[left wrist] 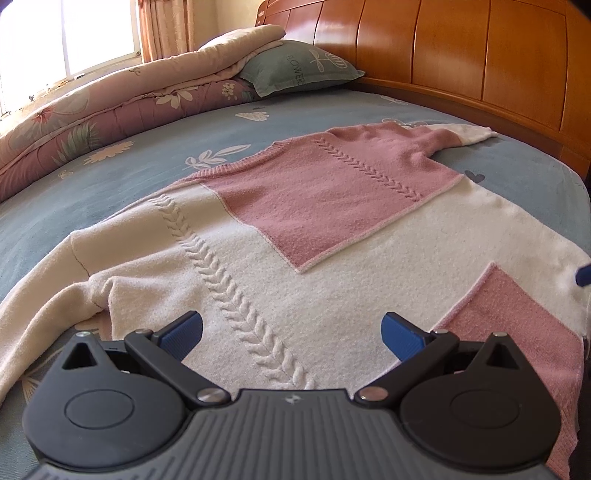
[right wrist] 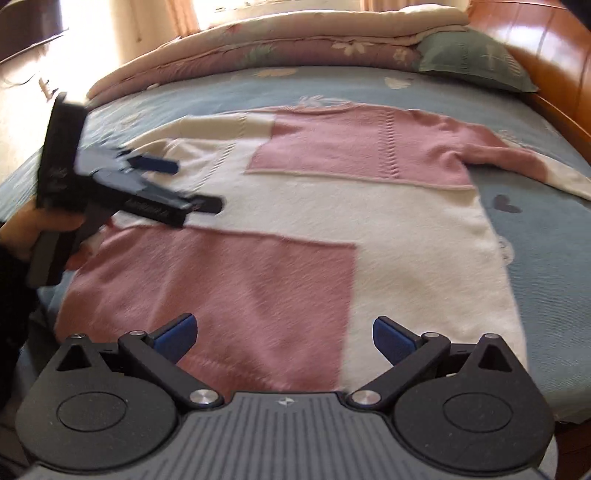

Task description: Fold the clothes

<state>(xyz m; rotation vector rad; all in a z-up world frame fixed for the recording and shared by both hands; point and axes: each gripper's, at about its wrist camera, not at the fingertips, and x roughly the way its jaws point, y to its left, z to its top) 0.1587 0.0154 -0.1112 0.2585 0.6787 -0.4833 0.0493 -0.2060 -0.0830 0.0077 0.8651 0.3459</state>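
A pink and cream knit sweater [left wrist: 317,240] lies spread flat on the blue floral bed sheet [left wrist: 74,192], its neck toward the pillow end. One sleeve lies bunched at the left [left wrist: 55,295]; the other reaches toward the headboard [left wrist: 461,134]. My left gripper [left wrist: 291,328] is open over the cream lower part and holds nothing. In the right wrist view the sweater [right wrist: 406,236] fills the middle. My right gripper [right wrist: 284,330] hangs open over its hem, empty. The left gripper [right wrist: 177,182], held by a hand [right wrist: 33,229], hovers open over the sweater's left side.
A folded floral quilt [left wrist: 110,107] runs along the far side under a bright window [left wrist: 74,33]. A green pillow [left wrist: 299,70] rests against the wooden headboard [left wrist: 480,62]. Bare sheet [right wrist: 535,229] shows to the right of the sweater.
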